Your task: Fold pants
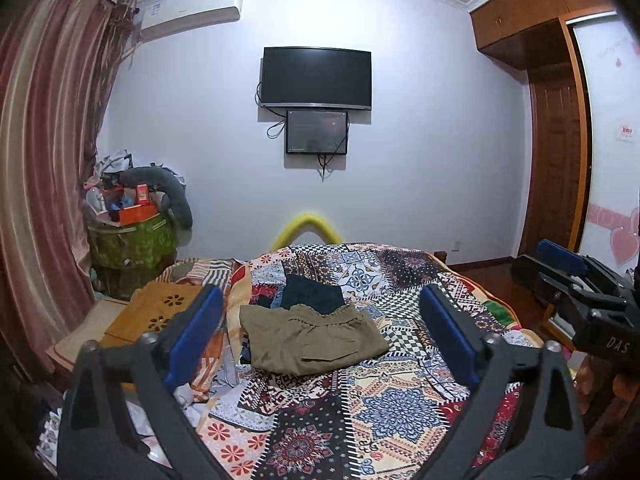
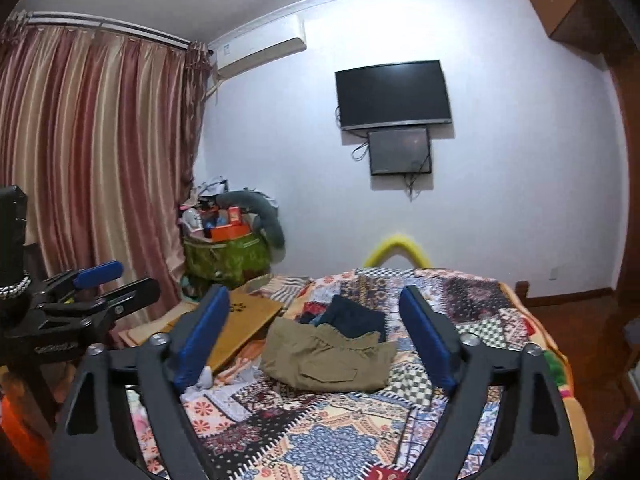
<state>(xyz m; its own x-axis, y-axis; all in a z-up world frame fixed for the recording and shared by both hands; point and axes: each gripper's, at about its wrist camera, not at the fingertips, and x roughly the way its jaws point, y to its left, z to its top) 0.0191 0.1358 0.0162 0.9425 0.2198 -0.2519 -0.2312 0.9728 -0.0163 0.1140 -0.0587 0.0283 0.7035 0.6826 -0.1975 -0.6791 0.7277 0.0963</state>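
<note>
Olive-khaki pants lie folded into a compact bundle on the patchwork quilt, waistband toward the far side. A dark blue folded garment sits just behind them, partly under their edge. My left gripper is held above the bed, short of the pants, open wide with nothing between its blue pads. To its right my right gripper is open and empty too, likewise clear of the cloth. Each shows in the other's view, the right gripper and the left gripper.
A wooden lap desk lies at the bed's left edge. A green bag piled with clutter stands by the striped curtain. A yellow foam arch marks the bed's far end. The wardrobe is at right.
</note>
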